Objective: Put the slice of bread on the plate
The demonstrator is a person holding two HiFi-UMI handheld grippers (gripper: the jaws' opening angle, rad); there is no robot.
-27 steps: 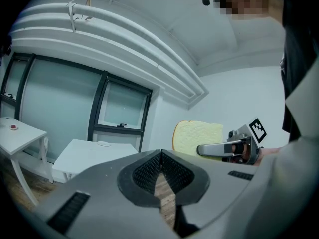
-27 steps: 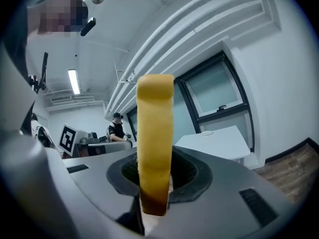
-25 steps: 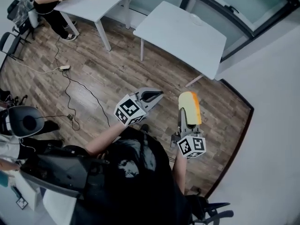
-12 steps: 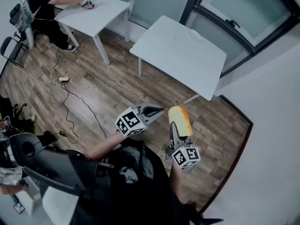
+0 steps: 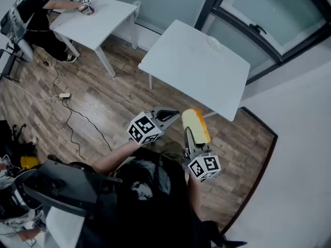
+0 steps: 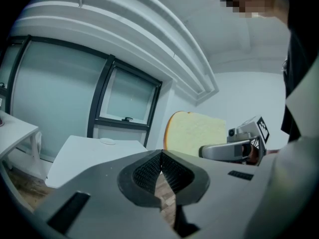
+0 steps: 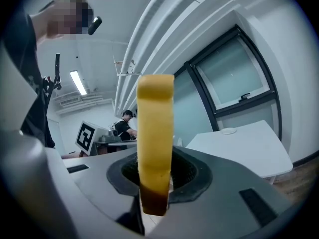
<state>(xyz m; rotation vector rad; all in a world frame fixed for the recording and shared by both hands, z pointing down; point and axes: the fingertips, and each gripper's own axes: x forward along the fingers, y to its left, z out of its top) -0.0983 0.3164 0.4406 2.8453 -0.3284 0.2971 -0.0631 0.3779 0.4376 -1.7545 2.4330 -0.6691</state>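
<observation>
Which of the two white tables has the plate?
The nearer table, by the window; the plate sits near its far edge. A person sits at the other table.

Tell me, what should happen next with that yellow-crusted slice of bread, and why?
Probably carry the yellow-crusted slice of bread forward over the white square table: the right gripper clamps it upright, and the small white plate sits near the table's far edge, not yet reached.

A white table (image 5: 191, 68) stands at twelve o'clock on a wood floor (image 5: 111, 94). At ten o'clock, a seated person (image 5: 31, 6) reaches onto a second white table (image 5: 98, 19). A black cable (image 5: 85, 119) trails at nine o'clock.
</observation>
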